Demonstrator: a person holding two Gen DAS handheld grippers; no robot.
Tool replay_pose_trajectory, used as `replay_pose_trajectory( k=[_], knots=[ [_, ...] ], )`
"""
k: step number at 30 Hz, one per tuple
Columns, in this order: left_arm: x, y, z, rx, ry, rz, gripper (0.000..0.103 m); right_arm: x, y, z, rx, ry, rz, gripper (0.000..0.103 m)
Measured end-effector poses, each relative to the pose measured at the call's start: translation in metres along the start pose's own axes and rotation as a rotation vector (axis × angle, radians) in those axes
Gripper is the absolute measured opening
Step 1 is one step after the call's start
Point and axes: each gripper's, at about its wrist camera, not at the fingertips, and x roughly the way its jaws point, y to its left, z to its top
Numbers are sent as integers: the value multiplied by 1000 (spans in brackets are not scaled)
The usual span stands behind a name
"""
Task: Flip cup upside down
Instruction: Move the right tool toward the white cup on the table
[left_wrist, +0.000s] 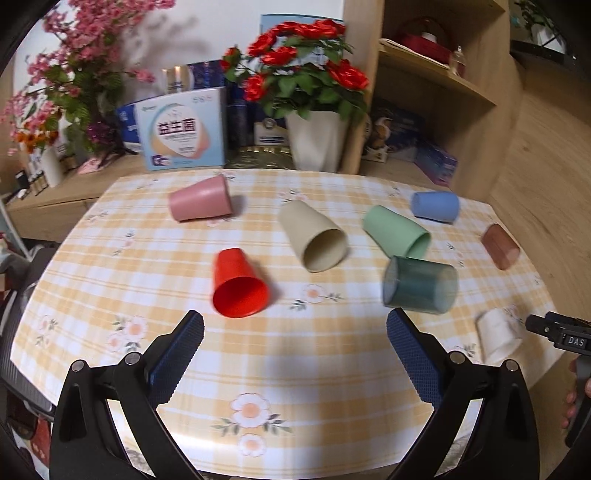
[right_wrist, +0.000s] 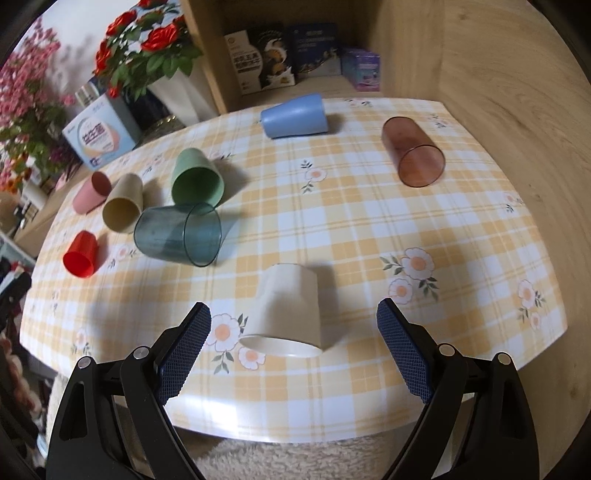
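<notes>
Several cups lie on their sides on the yellow checked tablecloth (left_wrist: 295, 350). My left gripper (left_wrist: 295, 325) is open and empty above the table's near part, with a red cup (left_wrist: 238, 284) just ahead to the left and a clear teal cup (left_wrist: 421, 284) ahead to the right. My right gripper (right_wrist: 293, 314) is open; a white cup (right_wrist: 286, 310) lies between its fingertips, mouth toward the camera, untouched. The white cup also shows in the left wrist view (left_wrist: 498, 334).
Pink (left_wrist: 201, 199), beige (left_wrist: 314, 236), green (left_wrist: 397, 230), blue (left_wrist: 436, 206) and clear brown (left_wrist: 500, 245) cups lie further back. A box (left_wrist: 183, 129), a flower pot (left_wrist: 317, 140) and wooden shelves (left_wrist: 436, 74) stand behind the table. A wooden wall (right_wrist: 517, 74) is at the right.
</notes>
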Motion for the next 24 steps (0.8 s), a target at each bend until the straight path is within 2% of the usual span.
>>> replay_pose_trajectory(
  k=[5, 14, 24],
  knots=[
    [-6, 13, -6, -36, 0, 1, 97, 5, 4, 3, -19, 34, 38, 88],
    [-22, 35, -13, -43, -72, 93, 97, 0, 11, 8, -49, 7, 46, 88],
    [-22, 39, -16, -61, -76, 103, 97, 8, 12, 13, -89, 15, 54, 88]
  ],
)
